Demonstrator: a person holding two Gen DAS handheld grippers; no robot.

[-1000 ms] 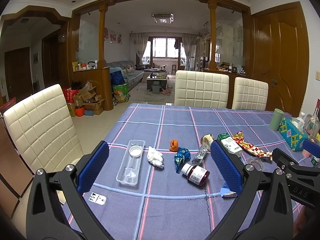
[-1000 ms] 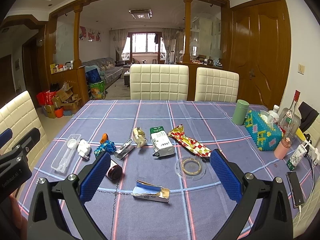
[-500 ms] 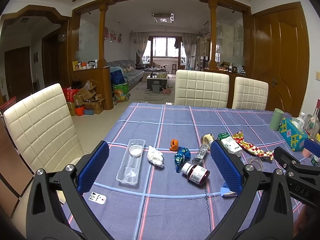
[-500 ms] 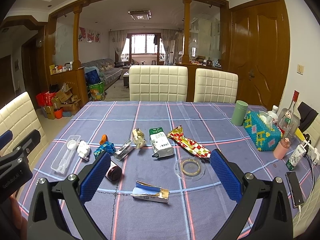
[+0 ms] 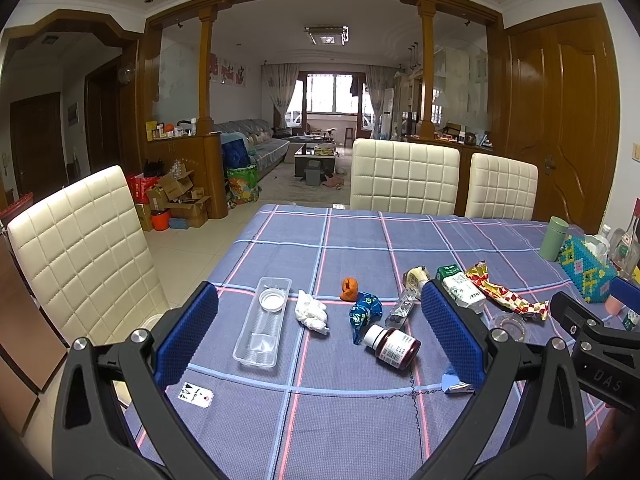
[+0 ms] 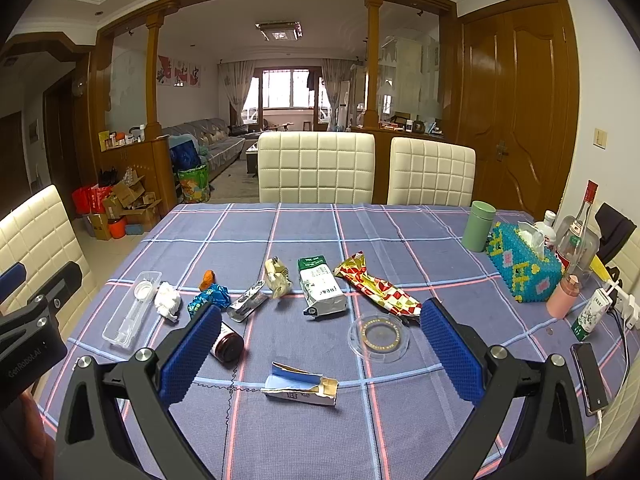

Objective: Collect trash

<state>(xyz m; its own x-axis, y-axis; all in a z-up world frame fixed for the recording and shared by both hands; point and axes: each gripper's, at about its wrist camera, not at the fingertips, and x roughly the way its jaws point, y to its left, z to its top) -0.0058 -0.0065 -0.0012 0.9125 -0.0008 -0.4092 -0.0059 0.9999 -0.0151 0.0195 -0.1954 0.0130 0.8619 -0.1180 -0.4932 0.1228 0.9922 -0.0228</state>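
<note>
Just ahead, torn carton (image 6: 299, 387), right tool (image 6: 320, 354) agape.

Table (image 6: 304, 232), blue plaid cloth. Landmark: milk carton (image 6: 322, 290), lying flat mid-table. Left of it: crumpled wrapper (image 6: 277, 278), foil pack (image 6: 247, 303), blue wrapper (image 6: 210, 298), orange scrap (image 6: 207, 279), tissue (image 6: 167, 303), clear tray (image 6: 131, 308). Right: gold-red wrapper (image 6: 378, 290), tissue box (image 6: 522, 266), green cup (image 6: 478, 226). Nearer camera: brown bottle (image 6: 228, 344), clear lid (image 6: 378, 338), torn box (image 6: 300, 386).

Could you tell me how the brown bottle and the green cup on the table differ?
The brown bottle lies on its side near the front; the green cup stands upright at the far right. The bottle is dark, labelled, white-capped; the cup is plain pale green. Both rest on the checked tablecloth.
</note>
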